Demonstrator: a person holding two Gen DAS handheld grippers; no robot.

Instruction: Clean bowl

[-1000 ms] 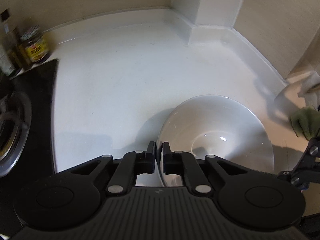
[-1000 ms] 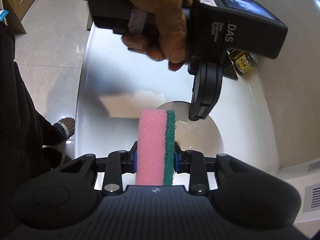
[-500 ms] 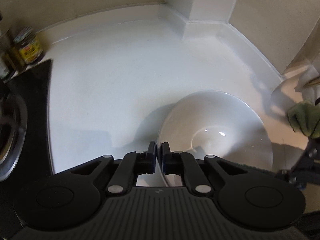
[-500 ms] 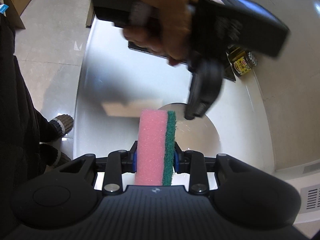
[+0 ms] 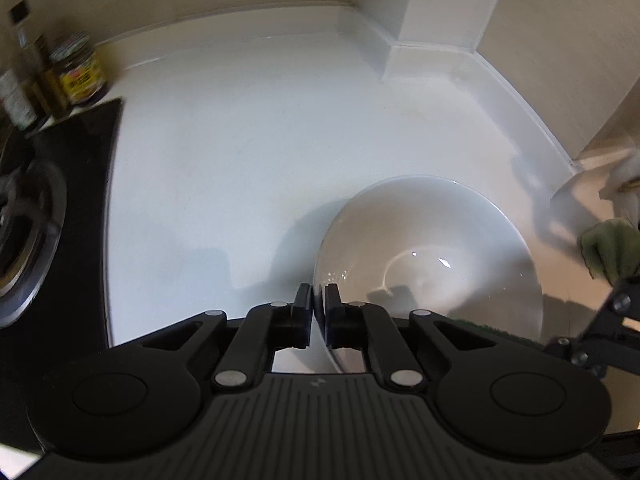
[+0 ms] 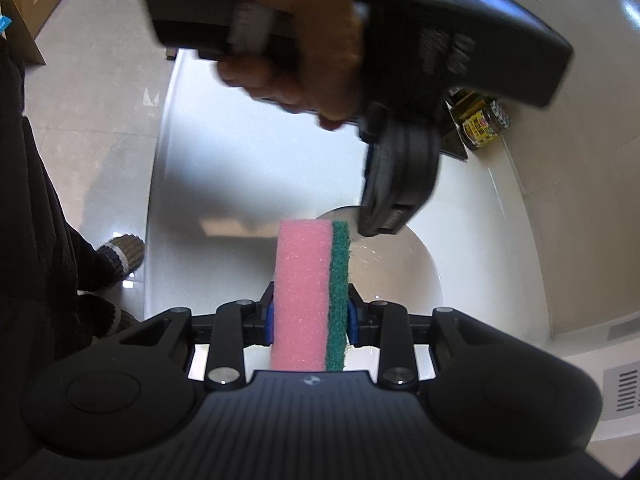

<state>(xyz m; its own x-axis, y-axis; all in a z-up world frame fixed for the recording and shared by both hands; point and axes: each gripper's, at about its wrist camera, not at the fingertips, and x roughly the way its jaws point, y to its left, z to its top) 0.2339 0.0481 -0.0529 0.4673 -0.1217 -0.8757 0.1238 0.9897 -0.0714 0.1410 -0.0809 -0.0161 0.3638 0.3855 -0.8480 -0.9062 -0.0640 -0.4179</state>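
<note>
A white bowl (image 5: 432,256) rests on the white counter (image 5: 240,140). My left gripper (image 5: 318,308) is shut on the bowl's near-left rim, with one finger inside the bowl and one outside. In the right wrist view a hand (image 6: 304,40) holds that left gripper (image 6: 384,228) down onto the bowl (image 6: 400,272). My right gripper (image 6: 310,316) is shut on a pink sponge (image 6: 308,292) with a green scouring side. The sponge stands upright just above the bowl's near edge.
Jars and bottles (image 5: 80,68) stand at the back left beside a black stove (image 5: 32,216). A green cloth (image 5: 608,248) lies at the right edge. Walls bound the counter at the back and right. The person's slippered feet (image 6: 124,252) stand on the tiled floor.
The left jaws closed the last small gap onto the bowl's rim. The left gripper shifted a little to the right in the right wrist view. The right gripper and the sponge stayed still.
</note>
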